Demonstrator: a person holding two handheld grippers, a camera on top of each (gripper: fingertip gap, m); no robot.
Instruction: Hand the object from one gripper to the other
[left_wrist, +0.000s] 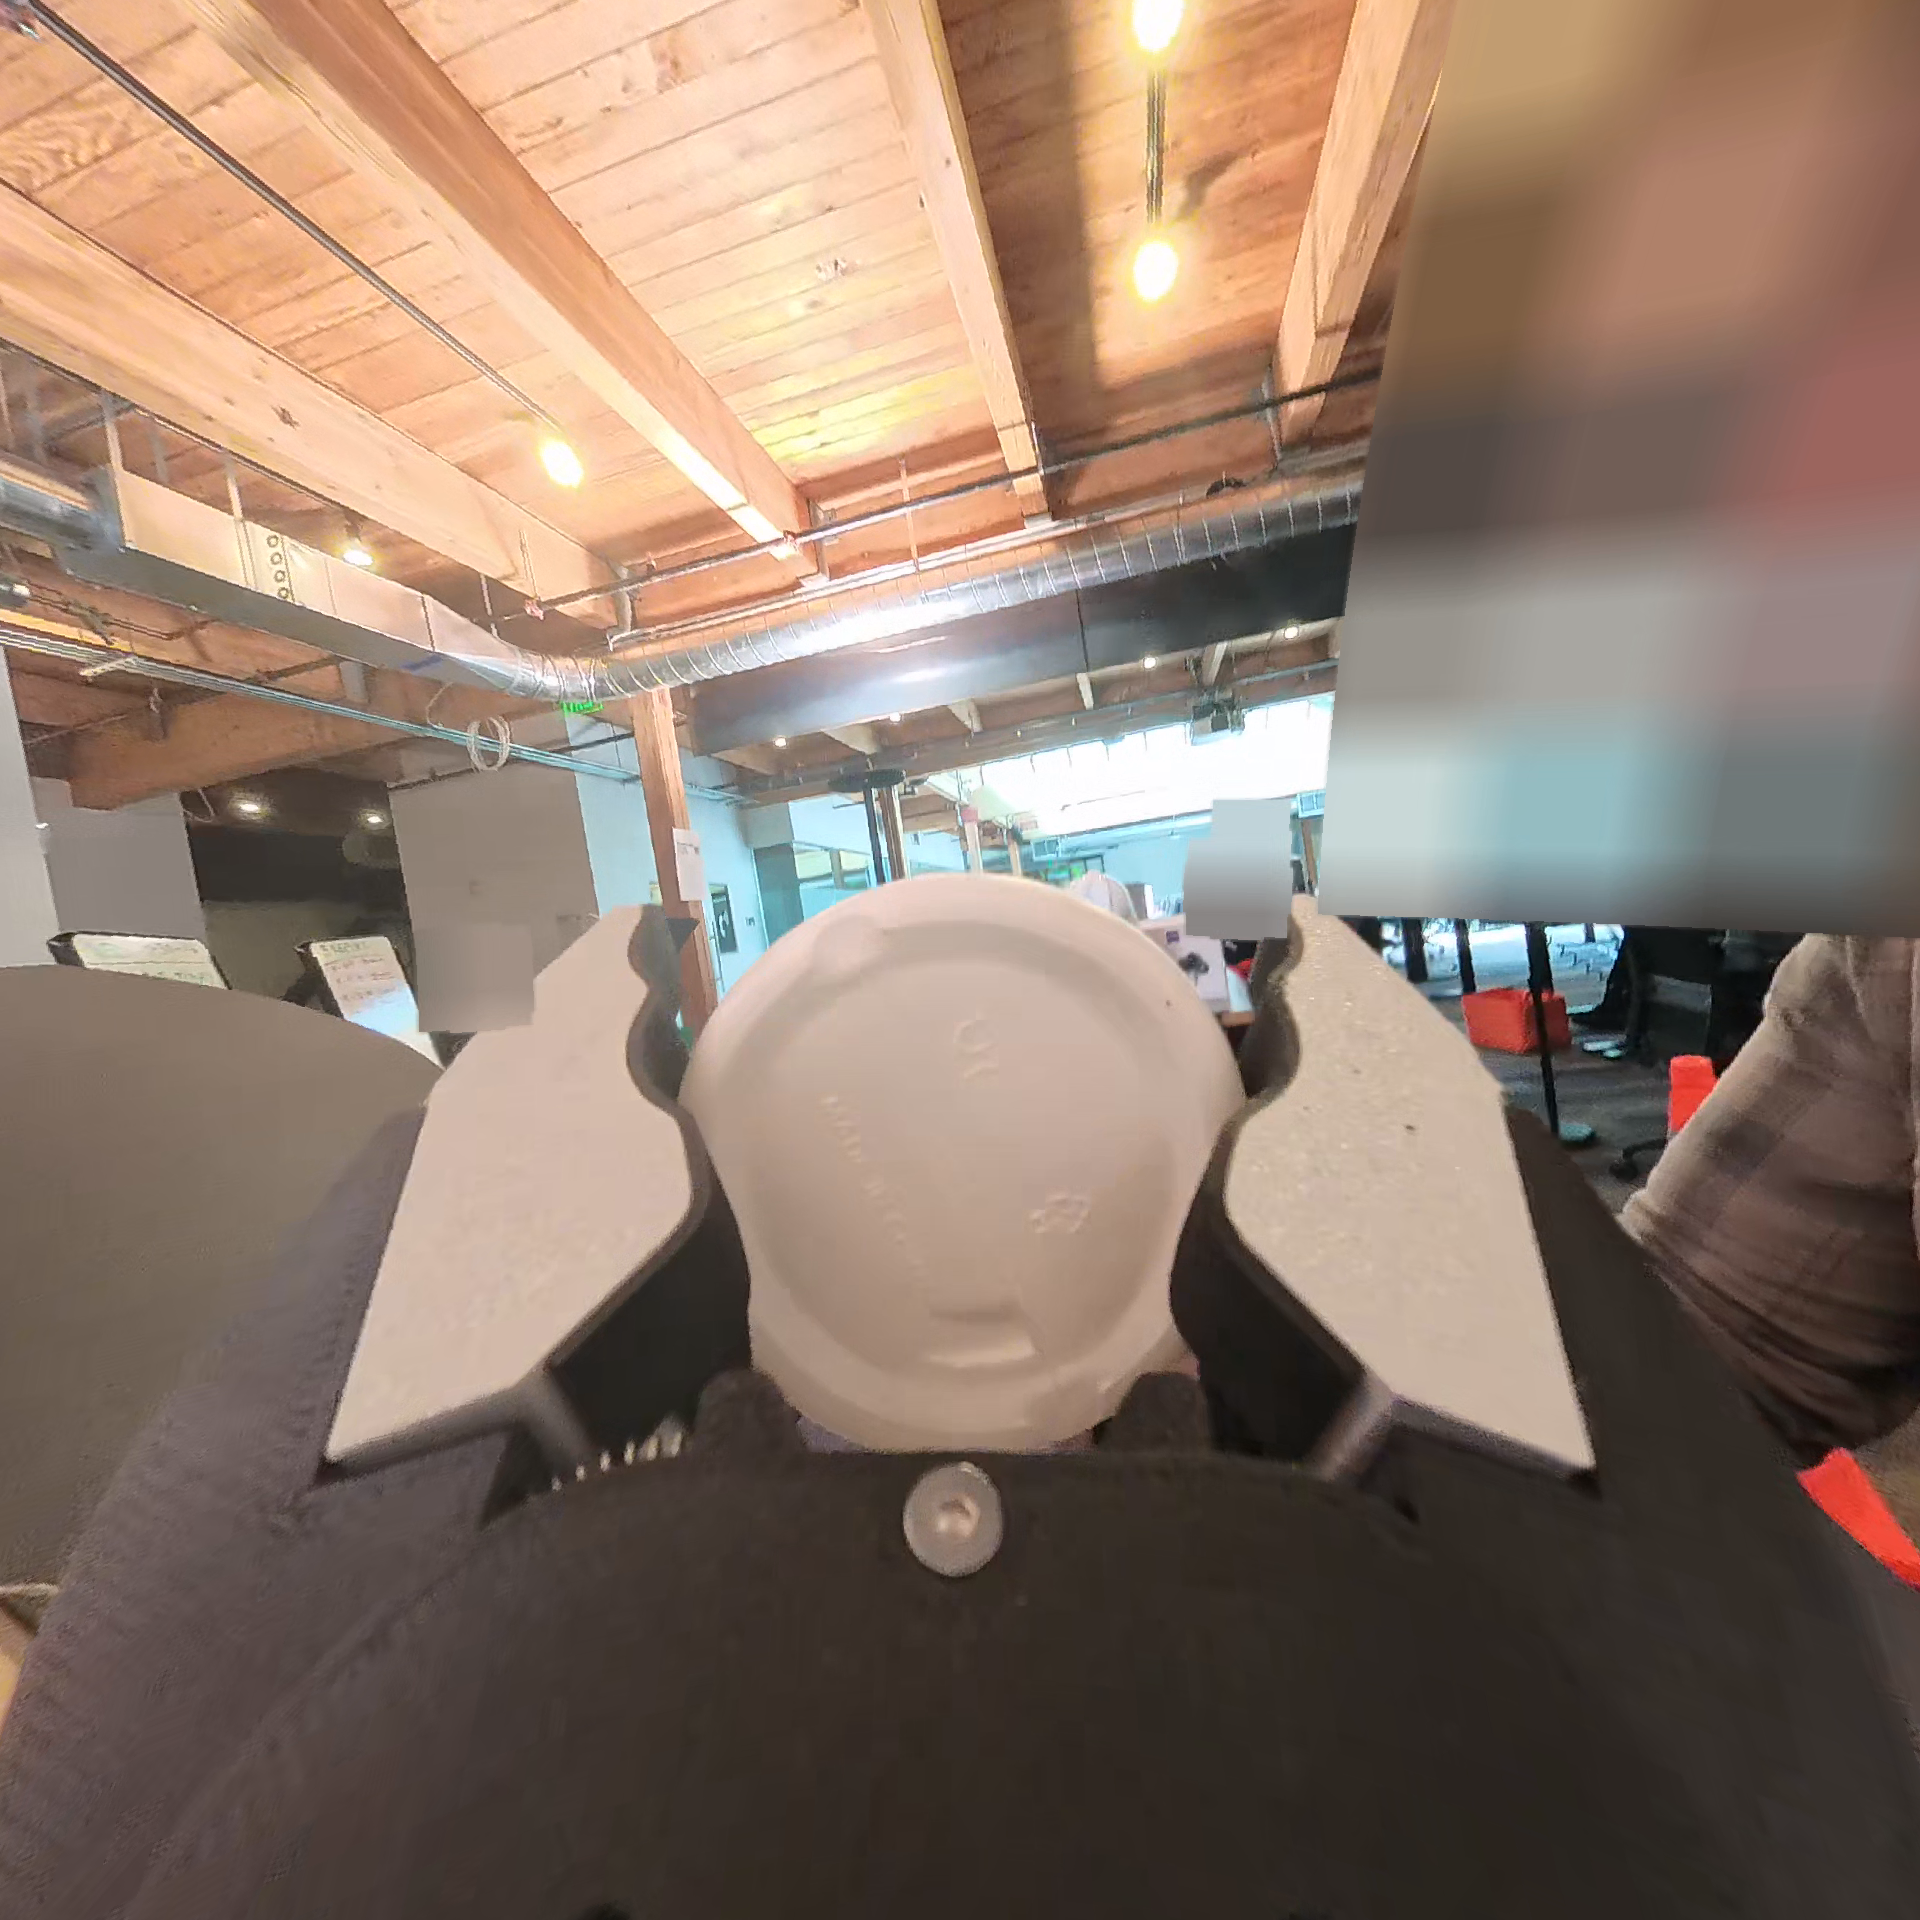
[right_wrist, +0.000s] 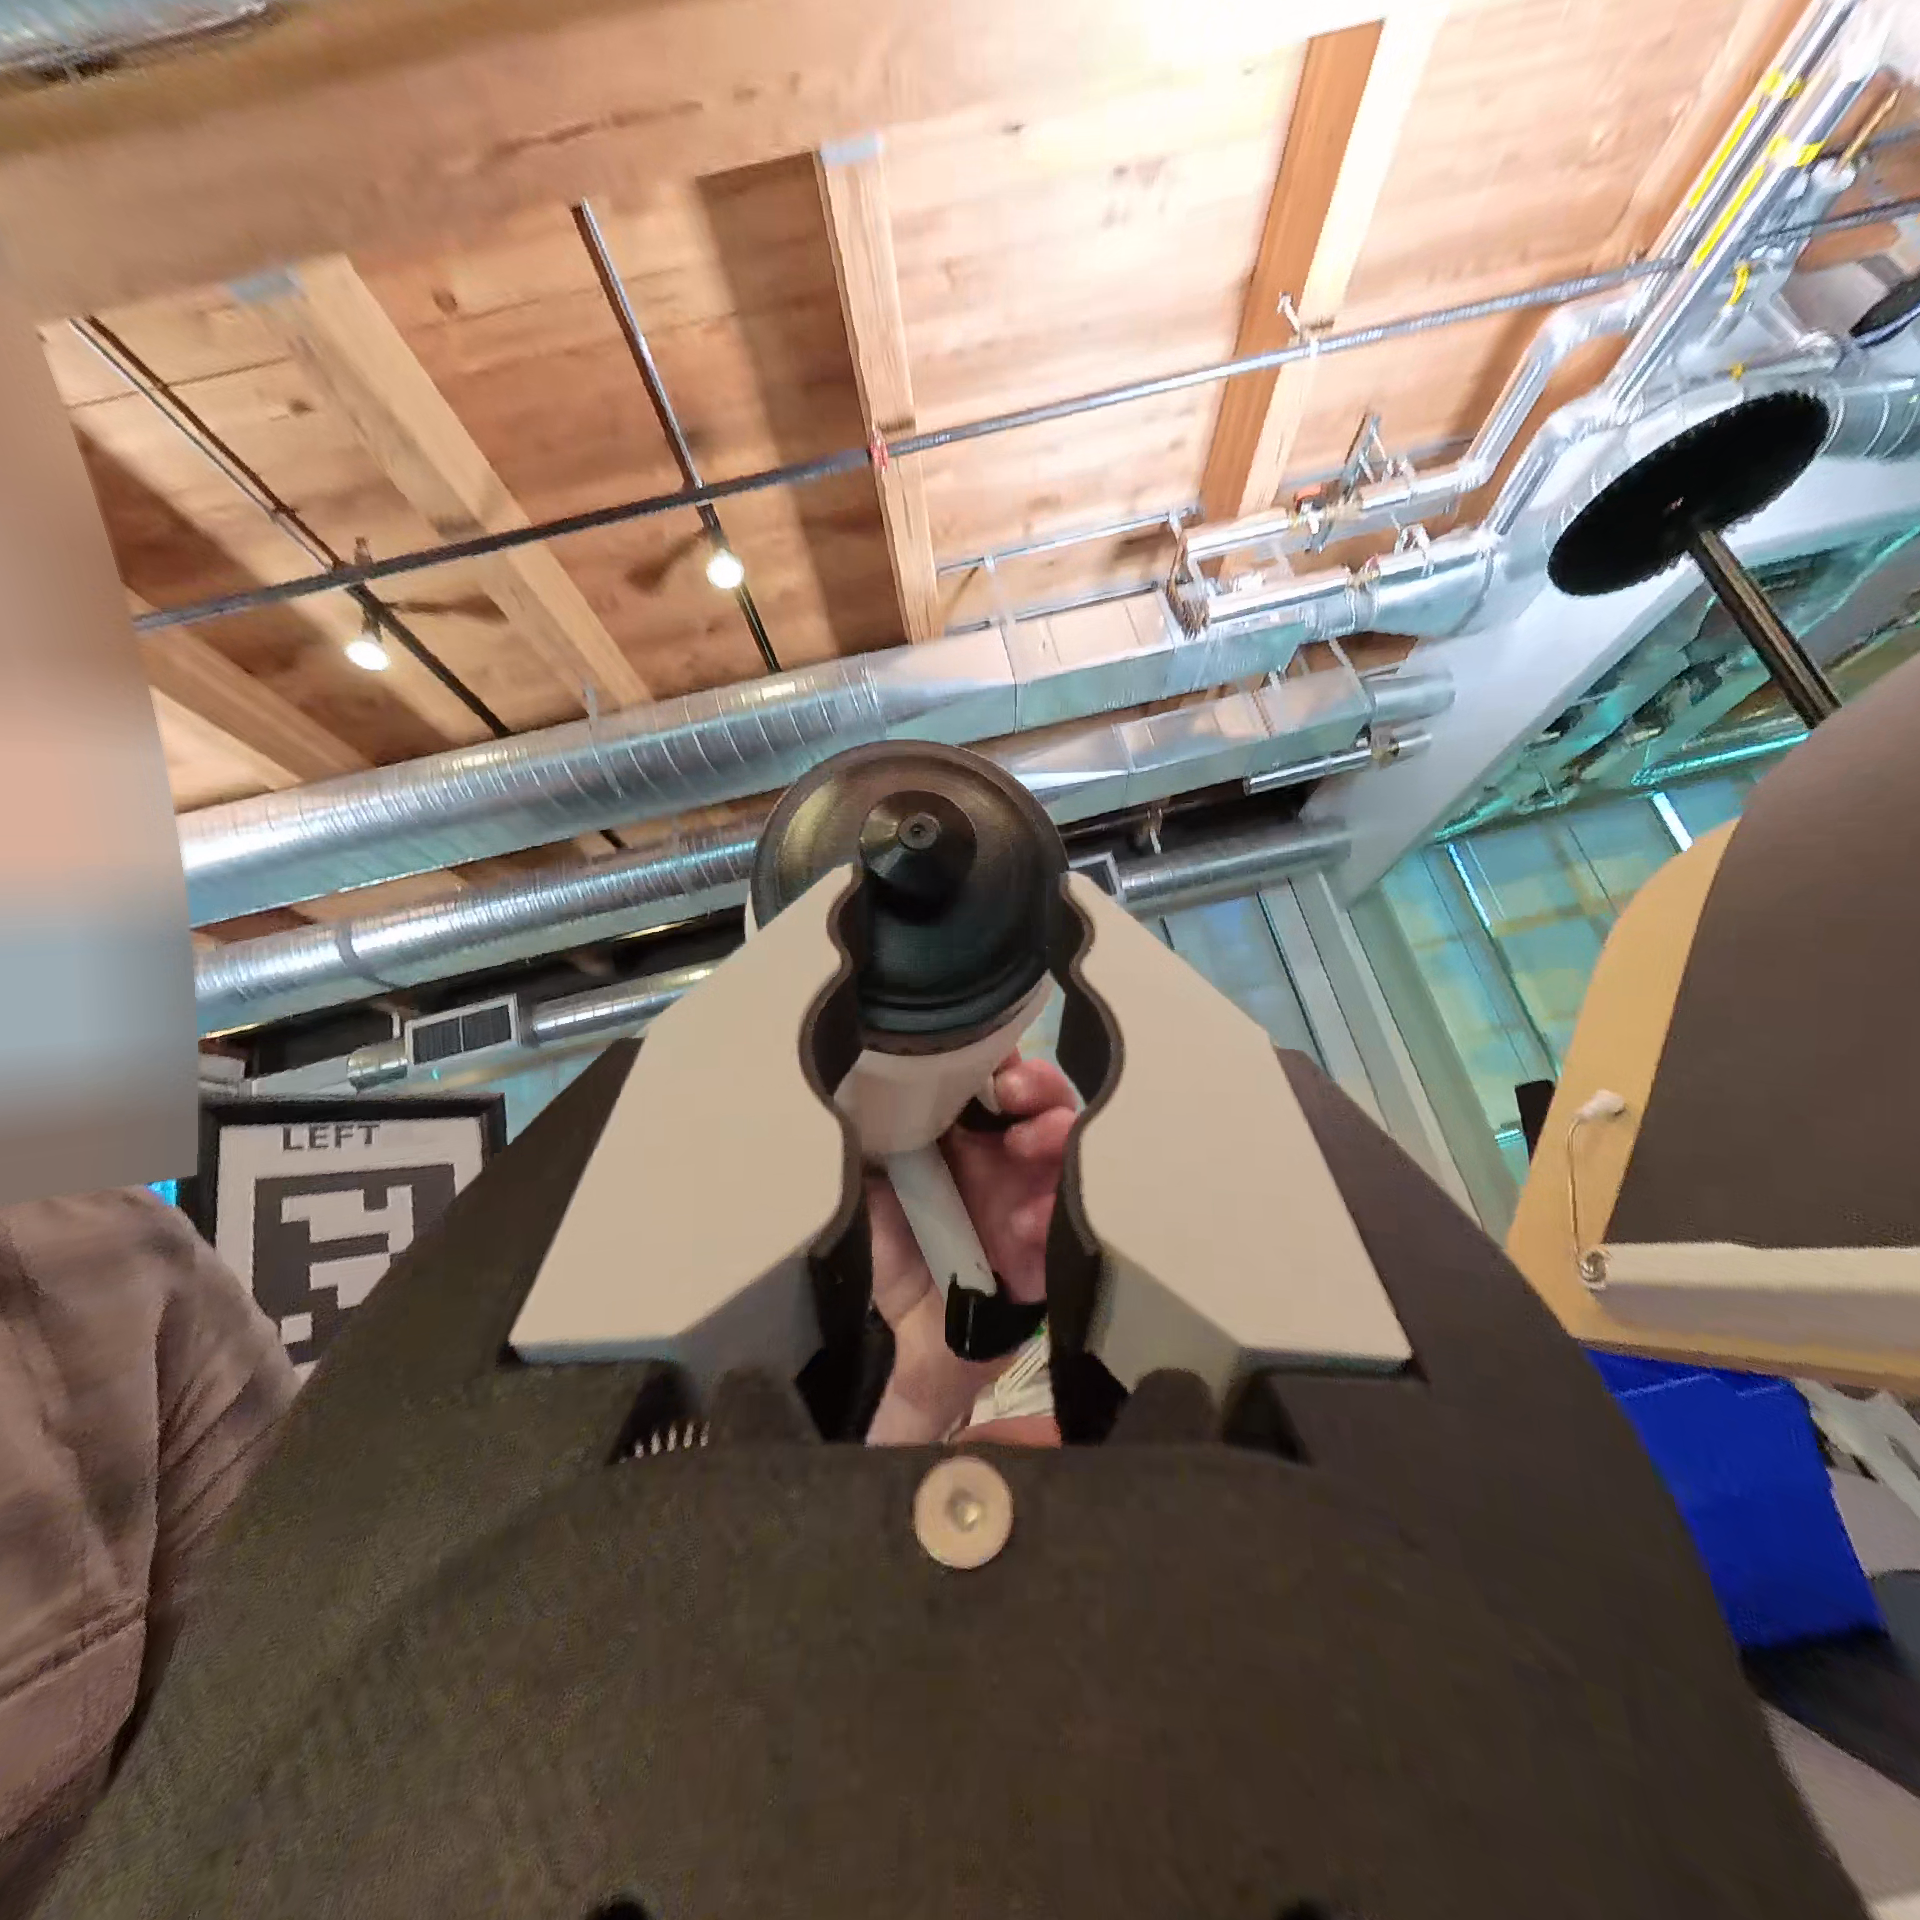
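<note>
A white plastic bottle (left_wrist: 966, 1143) with a black nozzle cap (right_wrist: 925, 956) is held up in the air below the ceiling. In the left wrist view its round white bottom faces the camera, deep between the fingers. My left gripper (left_wrist: 971, 914) is shut on its body. In the right wrist view the cap end points toward the camera. My right gripper (right_wrist: 961, 894) is closed around the cap and white shoulder (right_wrist: 914, 1101), with its scalloped finger edges against them. The rest of the bottle is hidden behind the fingers.
A person's hand (right_wrist: 1008, 1174) shows behind the bottle, and a plaid sleeve (left_wrist: 1787, 1195) is at the right. A black-and-white marker plate (right_wrist: 343, 1236) is at the left. A dark rounded shape (left_wrist: 156, 1195) and a tan panel (right_wrist: 1662, 1091) stand close by. Wooden beams and metal ducts (right_wrist: 623, 790) run overhead. The gap from one gripper's tips to the other's is roughly 15 cm.
</note>
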